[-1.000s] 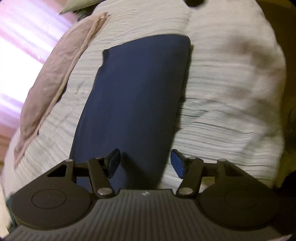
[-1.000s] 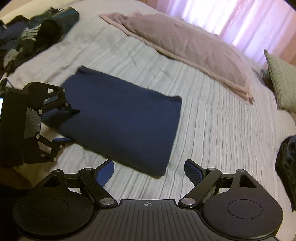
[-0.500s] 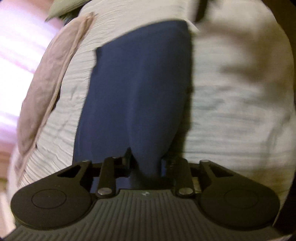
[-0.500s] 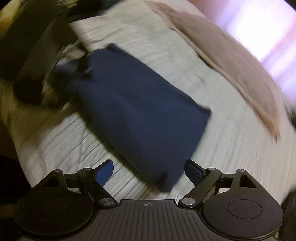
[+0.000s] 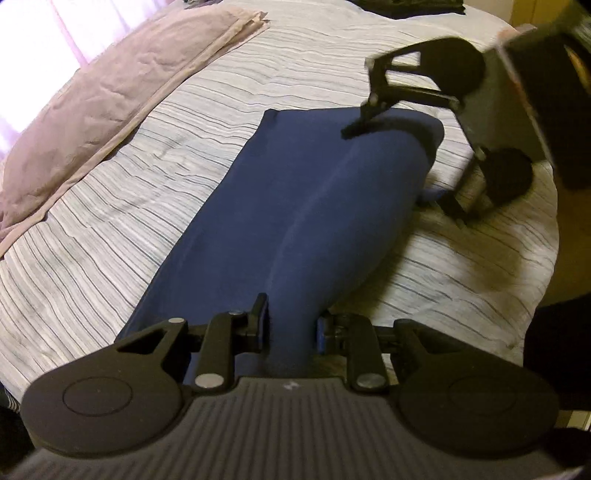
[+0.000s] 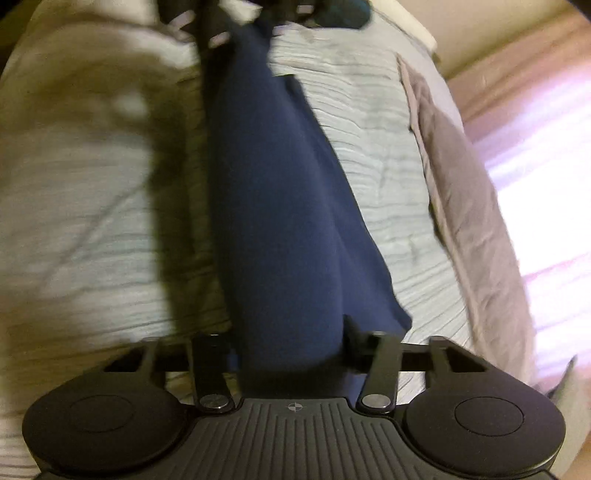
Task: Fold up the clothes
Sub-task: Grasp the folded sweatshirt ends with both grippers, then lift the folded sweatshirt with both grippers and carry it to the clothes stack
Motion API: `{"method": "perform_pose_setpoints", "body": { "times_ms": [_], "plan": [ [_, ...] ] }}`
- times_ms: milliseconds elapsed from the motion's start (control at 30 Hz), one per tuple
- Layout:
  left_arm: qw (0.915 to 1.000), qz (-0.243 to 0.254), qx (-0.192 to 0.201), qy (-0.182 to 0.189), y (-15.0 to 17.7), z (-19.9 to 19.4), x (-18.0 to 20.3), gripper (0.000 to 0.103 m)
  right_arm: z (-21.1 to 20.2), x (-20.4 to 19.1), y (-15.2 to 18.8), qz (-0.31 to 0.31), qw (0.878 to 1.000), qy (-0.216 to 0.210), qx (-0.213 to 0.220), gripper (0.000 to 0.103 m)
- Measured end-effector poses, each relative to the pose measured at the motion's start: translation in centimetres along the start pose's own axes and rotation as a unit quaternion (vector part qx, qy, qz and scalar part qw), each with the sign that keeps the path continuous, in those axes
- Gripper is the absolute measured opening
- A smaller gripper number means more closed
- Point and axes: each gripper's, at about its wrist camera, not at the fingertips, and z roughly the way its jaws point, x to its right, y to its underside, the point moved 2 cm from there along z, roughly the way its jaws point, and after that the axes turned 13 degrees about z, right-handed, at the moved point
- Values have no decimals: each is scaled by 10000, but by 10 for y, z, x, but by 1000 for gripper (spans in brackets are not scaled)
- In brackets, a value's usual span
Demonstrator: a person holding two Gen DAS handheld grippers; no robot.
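A folded navy garment [image 5: 295, 203] lies lengthwise on the striped bedcover [image 5: 147, 206]. My left gripper [image 5: 291, 325] is shut on its near end, and the cloth rises bunched between the pads. At the far end my right gripper [image 5: 400, 168] has one finger on top of the cloth and one beneath its edge. In the right wrist view the garment [image 6: 277, 203] fills the gap of the right gripper [image 6: 290, 343]; its jaws are closing and the pads press the cloth. The left gripper [image 6: 221, 22] is a blur at the far end.
A pale pink pillow [image 5: 110, 103] lies along the bed's far side, also seen as the pillow [image 6: 469, 192] by the bright curtain. Dark clothes [image 6: 332, 11] are heaped at one end of the bed. The bed's edge drops off just beyond my right gripper.
My left gripper closed on the garment's near end and lifted it. My right gripper rolled, came down onto the other end, and its jaws narrowed around the cloth.
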Motion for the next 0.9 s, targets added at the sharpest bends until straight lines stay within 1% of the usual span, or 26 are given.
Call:
{"method": "perform_pose_setpoints", "body": {
  "times_ms": [67, 133, 200, 233, 300, 333, 433, 467, 533, 600, 700, 900],
  "plan": [
    [9999, 36, -33, -103, 1, -3, 9, 22, -8, 9, -10, 212, 9997, -76, -109, 37],
    [9990, 214, -168, -364, 0, -3, 21, 25, -16, 15, -23, 375, 9991, -100, -176, 36],
    [9968, 397, -301, -629, -1, -3, 34, 31, -22, 19, -35, 522, 9984, -67, -221, 35],
    [9948, 518, -374, -790, 0, -2, 40, 32, -25, 19, -40, 576, 9980, -61, -261, 35],
    [9888, 818, -550, -1124, 2, 2, 52, 38, -29, 19, -49, 645, 9971, -144, -379, 35],
    [9856, 948, -616, -1261, 3, 5, 57, 40, -31, 20, -52, 669, 9967, -180, -418, 35],
    [9758, 1283, -759, -1603, 5, 11, 63, 41, -34, 24, -61, 730, 9959, -236, -484, 35],
    [9738, 1377, -777, -1637, 6, 13, 62, 43, -35, 24, -62, 732, 9957, -236, -515, 35],
    [9719, 1534, -765, -1612, 9, 14, 61, 38, -40, 23, -61, 713, 9955, -235, -583, 35],
    [9728, 1662, -685, -1461, 11, 11, 59, 22, -45, 22, -60, 704, 9951, -247, -651, 34],
    [9748, 1768, -523, -1258, 7, -5, 55, 19, -64, 23, -59, 742, 9946, -174, -711, 34],
    [9734, 2034, -149, -1041, -14, -40, 42, 18, -106, 35, -64, 1114, 9895, 91, -914, 34]
  ]
}}
